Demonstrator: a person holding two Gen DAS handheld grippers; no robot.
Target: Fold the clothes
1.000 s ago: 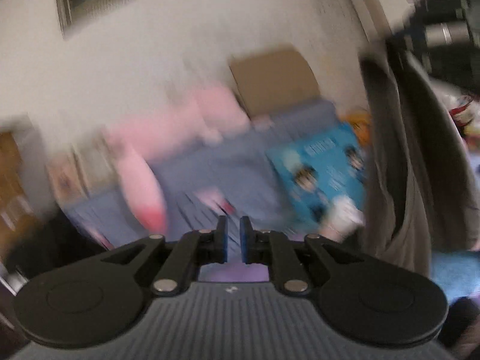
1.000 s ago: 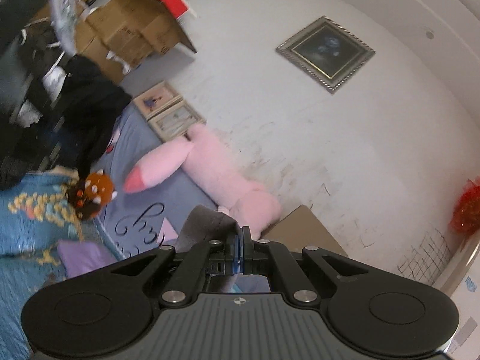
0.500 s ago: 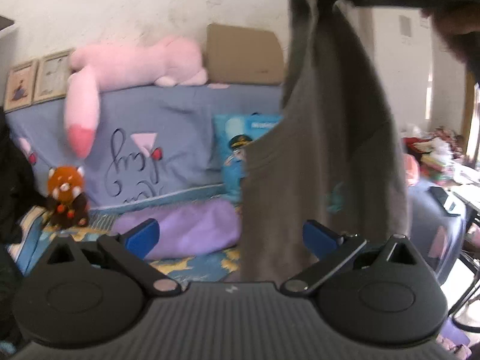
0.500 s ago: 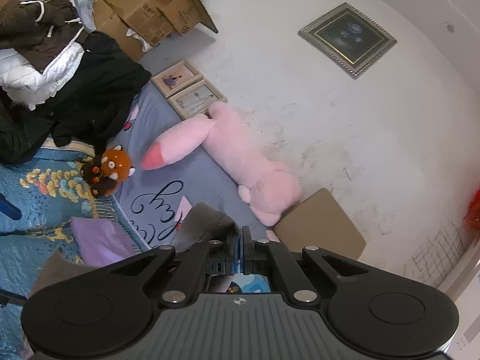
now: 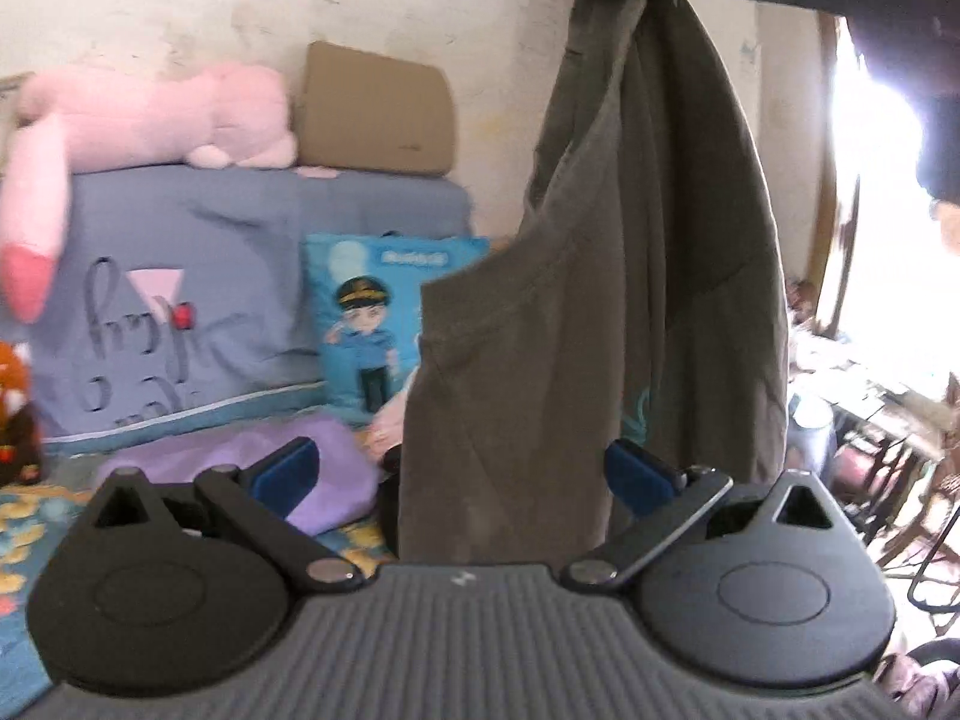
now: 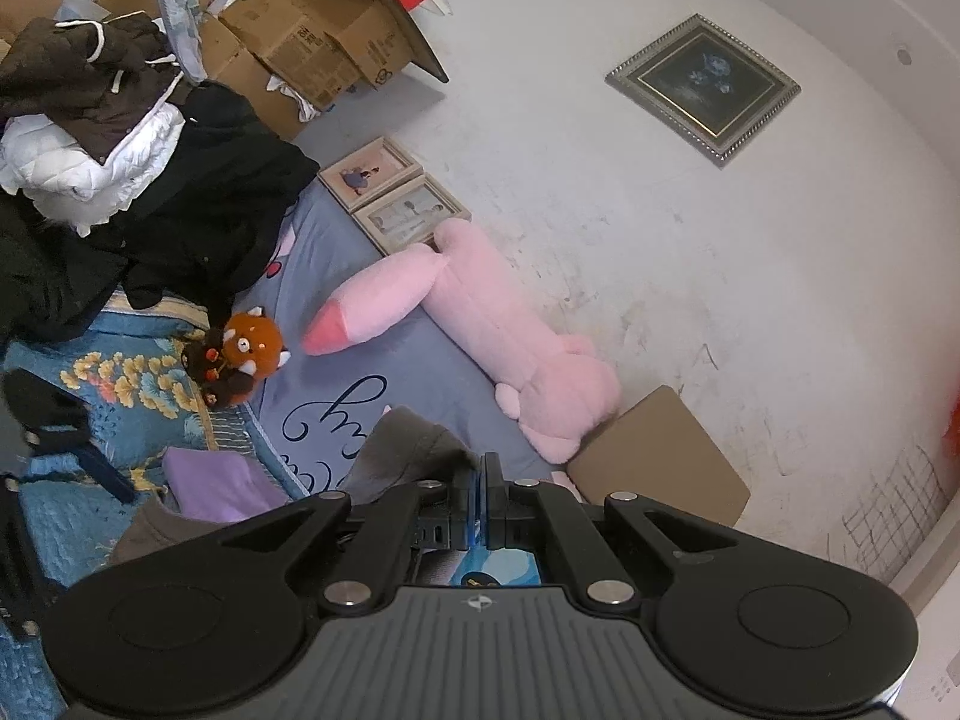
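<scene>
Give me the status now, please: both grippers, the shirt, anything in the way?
Right gripper shut on the grey shirt, holding it up. Left gripper open, shirt's lower part hanging between its fingers. Nothing in the way.

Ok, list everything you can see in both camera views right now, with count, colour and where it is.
Grey garment: one, hanging from the right gripper.
Plush toy: one, pink, lying along the wall.
Red panda toy: one, orange-brown, on the blue bedding.
Cartoon pillow: one, light blue, against the headboard.
Purple cloth: one, on the bed.
Framed pictures: two, leaning on the wall; a third hangs.
Cardboard boxes: brown, upper left.
Dark coats: piled at the left.
Left gripper: open.
Right gripper: shut on the garment.
</scene>
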